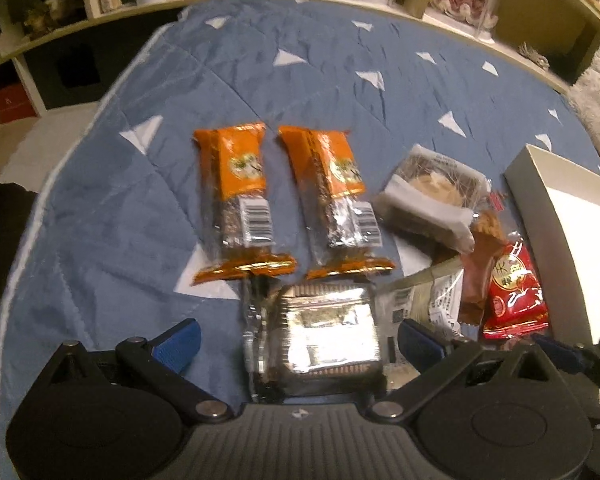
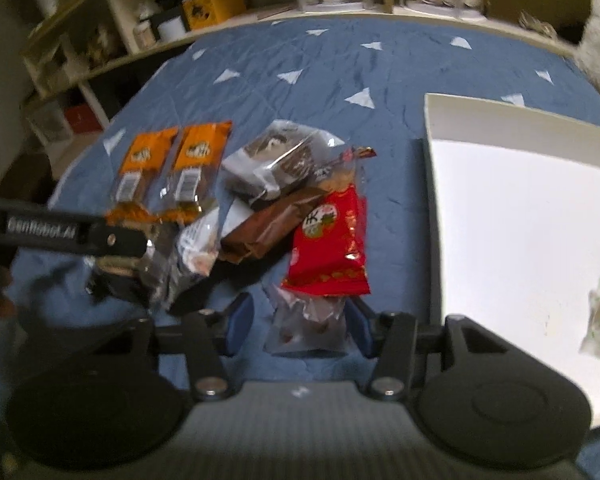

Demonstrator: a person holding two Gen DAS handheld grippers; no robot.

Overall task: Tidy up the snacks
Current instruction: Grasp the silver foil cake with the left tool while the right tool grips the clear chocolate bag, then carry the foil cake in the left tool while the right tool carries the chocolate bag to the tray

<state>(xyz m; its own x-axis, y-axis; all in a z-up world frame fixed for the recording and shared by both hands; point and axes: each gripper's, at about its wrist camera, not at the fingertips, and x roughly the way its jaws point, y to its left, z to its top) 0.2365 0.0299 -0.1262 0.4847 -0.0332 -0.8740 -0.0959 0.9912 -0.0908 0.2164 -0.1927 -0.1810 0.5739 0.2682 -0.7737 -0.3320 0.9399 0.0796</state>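
Snacks are lying in a loose heap on the blue quilt (image 2: 340, 80), beside the white box (image 2: 520, 208). The right gripper (image 2: 300, 320) is standing half open around a clear packet (image 2: 308, 320), pads apparently not yet pressing; it should be closing squarely on the packet alone. The left gripper (image 1: 296, 336) is standing wide open around a silver packet (image 1: 328, 332). Open quilt is remaining between heap and box wall.

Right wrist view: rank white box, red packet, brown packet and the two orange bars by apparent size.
1. white box
2. red packet
3. brown packet, partly covered, so unsure
4. two orange bars, look alike
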